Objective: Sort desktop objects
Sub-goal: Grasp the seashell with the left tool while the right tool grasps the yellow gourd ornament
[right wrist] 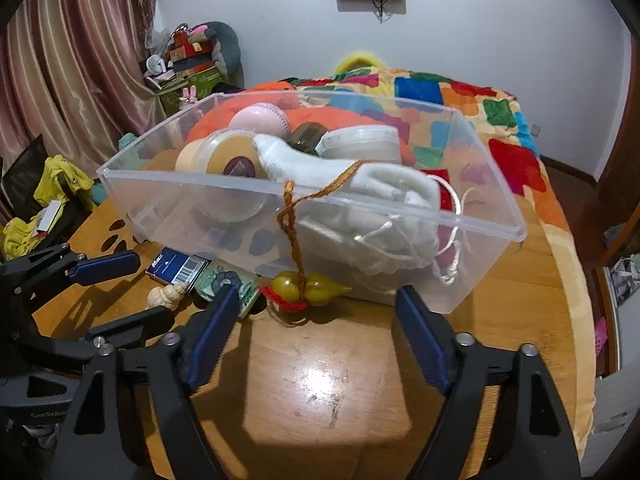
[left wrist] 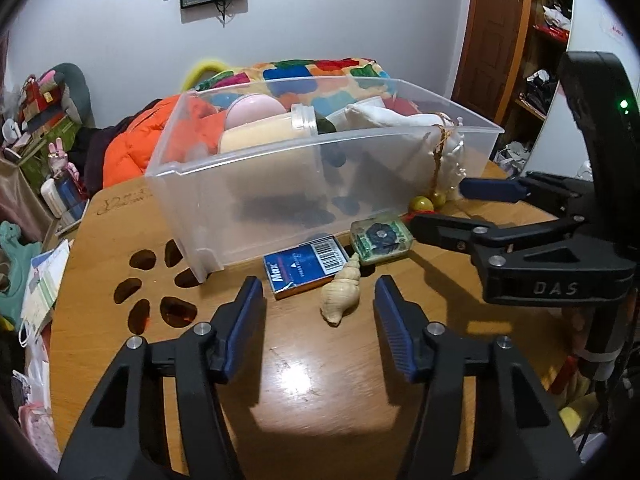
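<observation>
Nearly sorted: four pieces left on the desk.
Left hand-held gripper gapes around the seashell; right hand-held gripper gapes before the gourd charm; matchbox, green tile wait beside the filled plastic bin.

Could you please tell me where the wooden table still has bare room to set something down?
The near part of the wooden table, behind the seashell, is bare, and so is the strip right of the clear bin. It is crowded along the bin's front: blue box, green tile, yellow gourd charm.
</observation>
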The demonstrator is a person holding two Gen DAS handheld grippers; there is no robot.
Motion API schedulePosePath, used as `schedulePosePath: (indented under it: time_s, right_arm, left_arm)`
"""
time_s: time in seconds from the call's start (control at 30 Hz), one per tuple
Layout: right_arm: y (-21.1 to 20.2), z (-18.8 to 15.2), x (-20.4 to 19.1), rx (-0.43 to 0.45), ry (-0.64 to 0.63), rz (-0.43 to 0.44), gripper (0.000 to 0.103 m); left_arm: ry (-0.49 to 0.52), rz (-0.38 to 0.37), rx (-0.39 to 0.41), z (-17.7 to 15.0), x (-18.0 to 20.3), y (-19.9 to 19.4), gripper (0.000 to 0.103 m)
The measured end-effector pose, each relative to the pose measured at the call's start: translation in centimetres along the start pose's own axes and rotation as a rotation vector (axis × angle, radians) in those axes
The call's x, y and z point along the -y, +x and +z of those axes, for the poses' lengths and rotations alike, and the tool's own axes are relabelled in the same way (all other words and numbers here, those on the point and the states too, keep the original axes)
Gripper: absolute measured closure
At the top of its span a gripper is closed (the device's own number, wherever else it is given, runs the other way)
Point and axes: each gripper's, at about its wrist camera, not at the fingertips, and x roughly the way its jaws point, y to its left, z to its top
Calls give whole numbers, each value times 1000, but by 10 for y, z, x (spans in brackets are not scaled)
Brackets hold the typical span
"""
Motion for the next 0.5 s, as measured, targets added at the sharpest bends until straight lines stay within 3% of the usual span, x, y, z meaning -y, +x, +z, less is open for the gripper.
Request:
schedulePosePath:
  time_s: [0.07, 0.17, 0.5]
  right_arm:
    - [2, 0, 2, -6, 7, 15, 44]
    - [3, -1, 5, -11, 23, 30, 50]
    - [5, 1, -5, -32, -12, -2, 55]
  left_arm:
    - [-2, -4, -10, 0, 1, 2, 55]
    - [-4, -11, -25, 1, 2, 4, 59]
    - [-6, -13, -34, 2, 2, 3, 68]
